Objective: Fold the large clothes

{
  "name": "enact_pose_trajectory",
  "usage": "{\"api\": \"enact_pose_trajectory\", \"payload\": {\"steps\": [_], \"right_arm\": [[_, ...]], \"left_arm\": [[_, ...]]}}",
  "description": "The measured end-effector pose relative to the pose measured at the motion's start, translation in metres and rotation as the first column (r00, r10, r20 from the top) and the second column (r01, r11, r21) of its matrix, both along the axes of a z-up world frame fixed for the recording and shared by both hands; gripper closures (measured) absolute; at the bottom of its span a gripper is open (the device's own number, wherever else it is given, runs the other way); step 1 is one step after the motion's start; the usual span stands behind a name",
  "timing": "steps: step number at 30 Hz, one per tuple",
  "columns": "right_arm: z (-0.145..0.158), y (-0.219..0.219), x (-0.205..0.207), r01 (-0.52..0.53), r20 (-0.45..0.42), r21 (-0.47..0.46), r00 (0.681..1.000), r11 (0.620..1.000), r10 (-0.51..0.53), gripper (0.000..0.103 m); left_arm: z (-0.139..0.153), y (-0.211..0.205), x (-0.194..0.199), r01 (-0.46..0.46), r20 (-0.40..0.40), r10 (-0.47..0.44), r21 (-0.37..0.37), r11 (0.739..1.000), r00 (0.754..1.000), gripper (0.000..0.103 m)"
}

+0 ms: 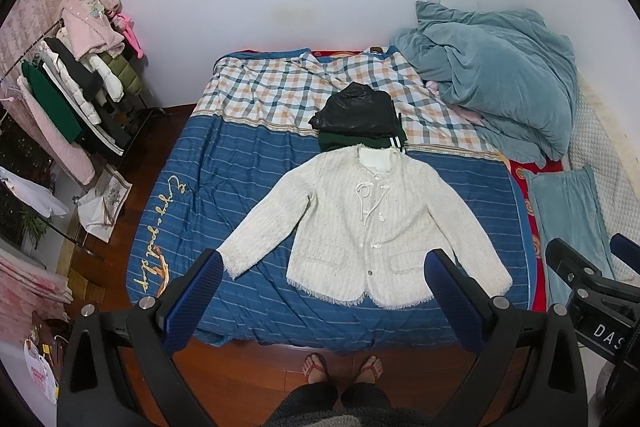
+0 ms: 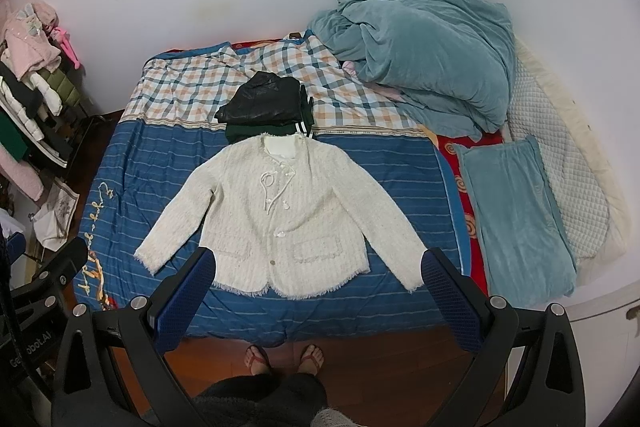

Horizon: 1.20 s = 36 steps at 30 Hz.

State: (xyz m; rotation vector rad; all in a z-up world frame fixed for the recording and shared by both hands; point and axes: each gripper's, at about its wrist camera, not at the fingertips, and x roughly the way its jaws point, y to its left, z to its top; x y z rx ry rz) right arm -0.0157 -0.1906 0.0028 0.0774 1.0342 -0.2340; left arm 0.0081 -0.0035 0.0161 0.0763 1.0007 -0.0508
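A cream tweed jacket [image 1: 360, 227] lies flat and face up on the blue striped bed cover [image 1: 224, 163], sleeves spread out to both sides, hem toward me. It also shows in the right wrist view [image 2: 276, 211]. Behind its collar sits a stack of folded dark clothes [image 1: 356, 119] with a black shiny garment on top. My left gripper [image 1: 326, 263] is open and empty, held high above the near edge of the bed. My right gripper [image 2: 318, 261] is open and empty at the same height, and its body shows in the left wrist view [image 1: 588, 283].
A crumpled teal duvet [image 1: 492, 75] and a teal pillow [image 1: 572, 227] lie on the right of the bed. A clothes rack [image 1: 80, 83] stands at the left. Wooden floor [image 1: 248, 359] and the person's sandalled feet [image 1: 340, 367] are below me.
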Motion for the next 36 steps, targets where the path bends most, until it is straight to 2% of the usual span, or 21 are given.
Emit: {"api": "enact_pose_trajectory", "payload": {"steps": [22, 33, 36], "right_arm": [[0.002, 0.002, 0.002, 0.000, 0.004, -0.001, 1.000, 1.000, 0.000, 0.000], [-0.002, 0.007, 0.006, 0.018, -0.004, -0.006, 1.000, 1.000, -0.018, 0.000], [-0.011, 0.005, 0.010, 0.040, -0.010, 0.012, 0.999, 0.999, -0.040, 0.000]], "left_arm": [[0.000, 0.002, 0.001, -0.003, 0.006, 0.003, -0.004, 1.000, 1.000, 0.000], [-0.002, 0.009, 0.017, 0.020, 0.003, -0.020, -0.018, 1.000, 1.000, 0.000], [-0.011, 0.011, 0.027, 0.014, 0.035, -0.014, -0.004, 1.000, 0.999, 0.000]]}}
